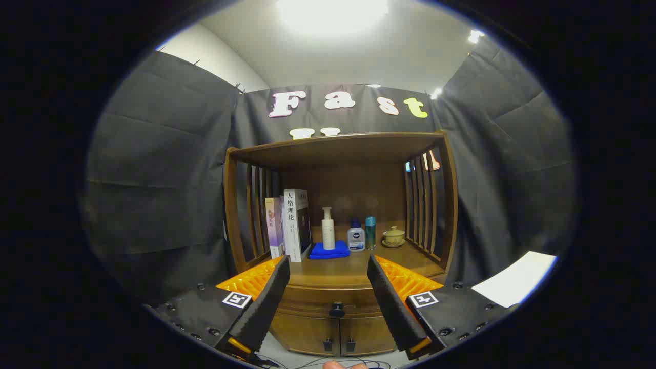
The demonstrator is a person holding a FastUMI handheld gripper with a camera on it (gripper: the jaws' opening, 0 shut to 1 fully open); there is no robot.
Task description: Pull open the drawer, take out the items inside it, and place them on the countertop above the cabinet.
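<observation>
A brown wooden cabinet stands ahead against the booth wall. Its drawer is closed, with a dark round knob at the front centre, between and beyond my fingers. Above the drawer lies the countertop, a shelf bay with slatted sides. My gripper is open with nothing between its fingers, held a short way back from the drawer front. What the drawer holds is hidden.
On the countertop stand books at the left, a white pump bottle on a blue cloth, a small bottle, a teal bottle and a lidded cup. Two small doors sit below the drawer.
</observation>
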